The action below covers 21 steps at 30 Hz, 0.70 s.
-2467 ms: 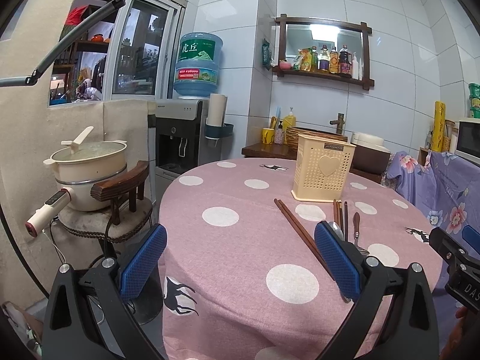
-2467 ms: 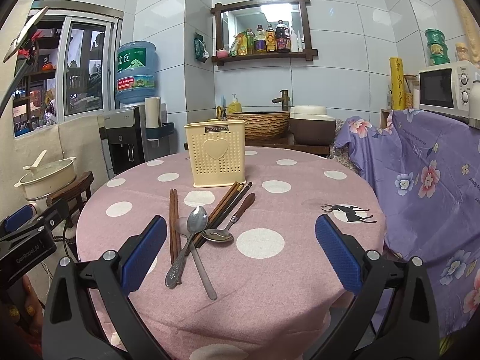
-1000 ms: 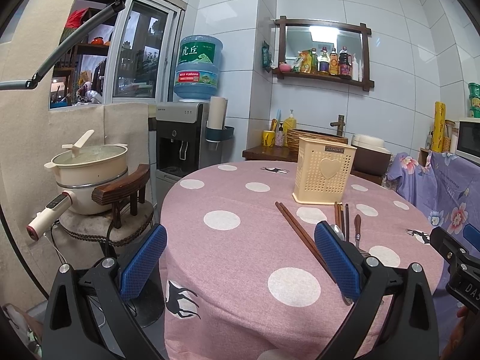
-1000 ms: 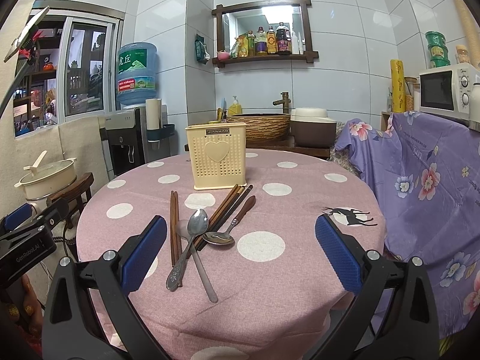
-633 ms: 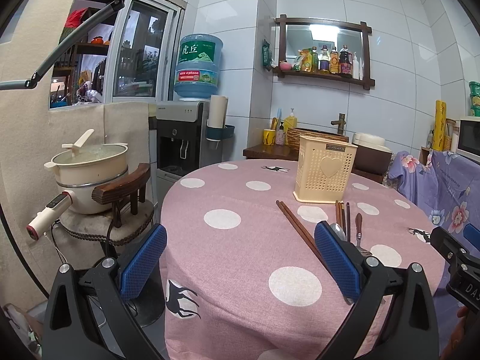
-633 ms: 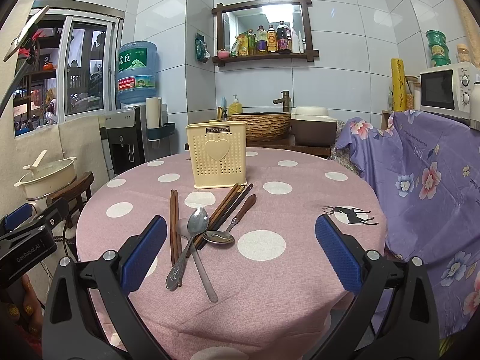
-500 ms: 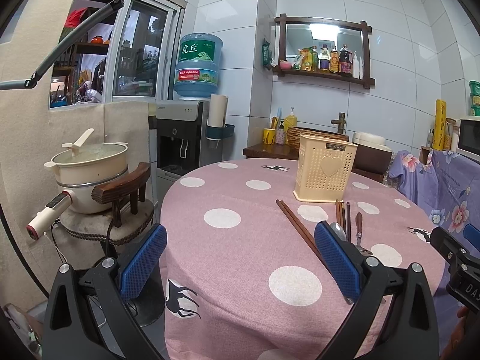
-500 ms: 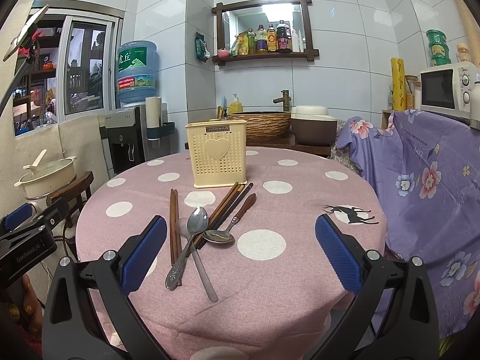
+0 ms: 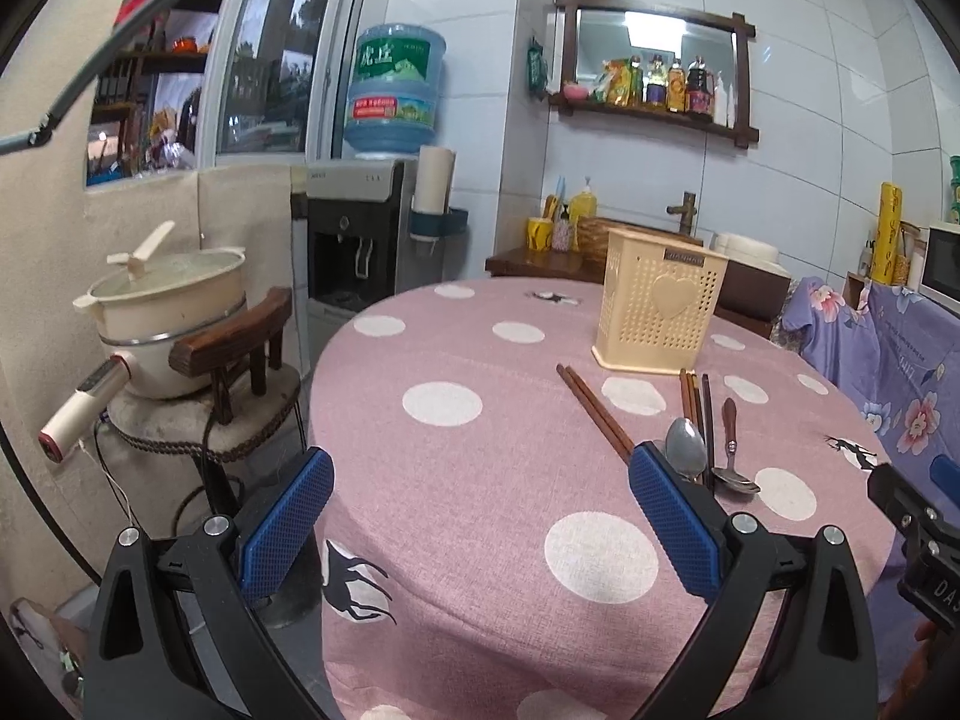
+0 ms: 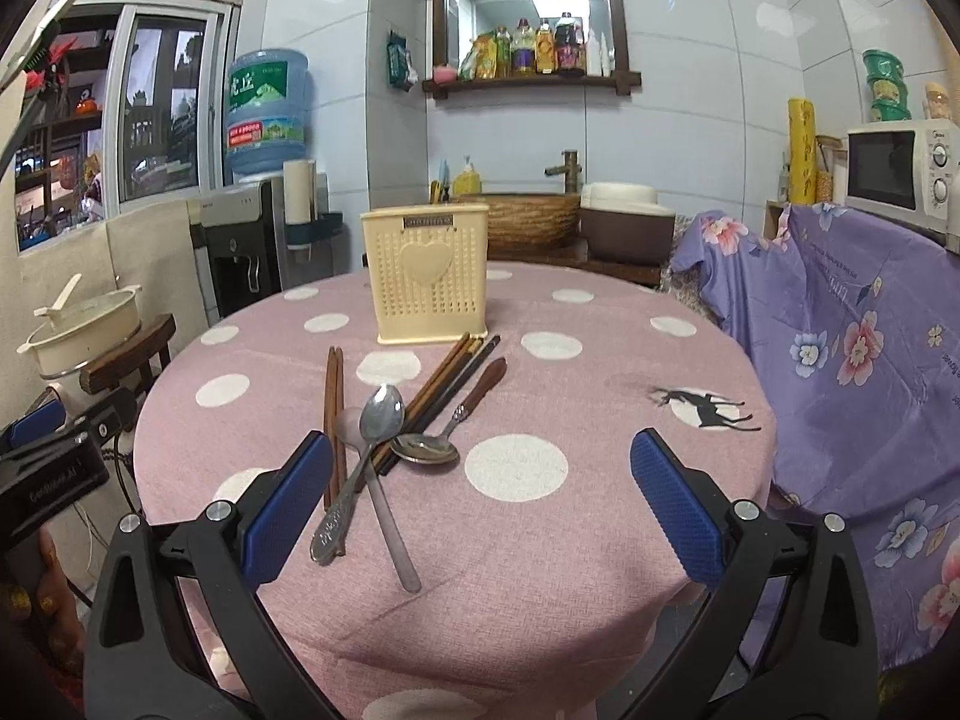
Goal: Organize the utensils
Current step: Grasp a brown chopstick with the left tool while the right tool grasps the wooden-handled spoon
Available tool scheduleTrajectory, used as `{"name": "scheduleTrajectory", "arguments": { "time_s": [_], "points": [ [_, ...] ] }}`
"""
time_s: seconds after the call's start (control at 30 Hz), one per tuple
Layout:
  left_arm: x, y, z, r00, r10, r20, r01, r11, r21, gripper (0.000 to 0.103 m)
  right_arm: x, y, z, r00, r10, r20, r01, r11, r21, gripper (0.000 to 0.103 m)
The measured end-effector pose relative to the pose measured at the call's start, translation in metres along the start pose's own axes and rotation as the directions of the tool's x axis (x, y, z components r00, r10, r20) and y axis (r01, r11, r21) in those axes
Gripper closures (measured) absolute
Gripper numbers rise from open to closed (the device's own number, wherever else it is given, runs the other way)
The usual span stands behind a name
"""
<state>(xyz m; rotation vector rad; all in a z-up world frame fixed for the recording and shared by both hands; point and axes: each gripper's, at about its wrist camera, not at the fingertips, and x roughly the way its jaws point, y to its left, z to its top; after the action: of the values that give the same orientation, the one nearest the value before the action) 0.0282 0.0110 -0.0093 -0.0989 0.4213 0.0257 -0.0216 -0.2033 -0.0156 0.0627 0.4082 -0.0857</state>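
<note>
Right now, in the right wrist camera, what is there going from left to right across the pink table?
Separate pair of brown chopsticks → silver spoon → bundle of chopsticks → wooden-handled spoon → deer print. The cream utensil holder stands farther back, above the middle of the row.

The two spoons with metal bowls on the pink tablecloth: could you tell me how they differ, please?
The all-metal spoon has an embossed metal handle; the wooden-handled spoon has a brown handle. The all-metal spoon's bowl points toward the yellow utensil holder; the wooden-handled spoon's bowl points away from it. Both lie flat, ungripped.
</note>
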Motion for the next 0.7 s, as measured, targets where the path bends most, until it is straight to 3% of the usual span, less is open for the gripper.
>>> {"name": "scheduleTrajectory", "arguments": {
  "time_s": [0.1,0.23,0.43,0.7],
  "points": [
    [0.019,0.003,0.008,0.998,-0.017,-0.055,0.017,1.000,-0.001,0.008,0.016,-0.006,0.000,0.998,-0.012,-0.063,0.013,1.000,0.004,0.005],
    [0.045,0.000,0.018,0.990,-0.060,-0.128,0.061,0.998,0.003,0.022,0.042,-0.019,0.005,0.989,-0.023,-0.143,0.028,0.999,0.032,0.005],
    [0.093,-0.014,0.031,0.956,-0.125,-0.267,0.138,0.990,0.028,0.036,0.072,-0.031,0.017,0.980,-0.039,-0.193,0.044,0.999,0.025,0.005],
    [0.145,-0.049,0.045,0.914,-0.148,-0.377,0.194,0.977,0.088,0.044,0.104,-0.032,0.031,0.973,-0.030,-0.230,0.031,1.000,-0.001,0.005]
  ]
}}
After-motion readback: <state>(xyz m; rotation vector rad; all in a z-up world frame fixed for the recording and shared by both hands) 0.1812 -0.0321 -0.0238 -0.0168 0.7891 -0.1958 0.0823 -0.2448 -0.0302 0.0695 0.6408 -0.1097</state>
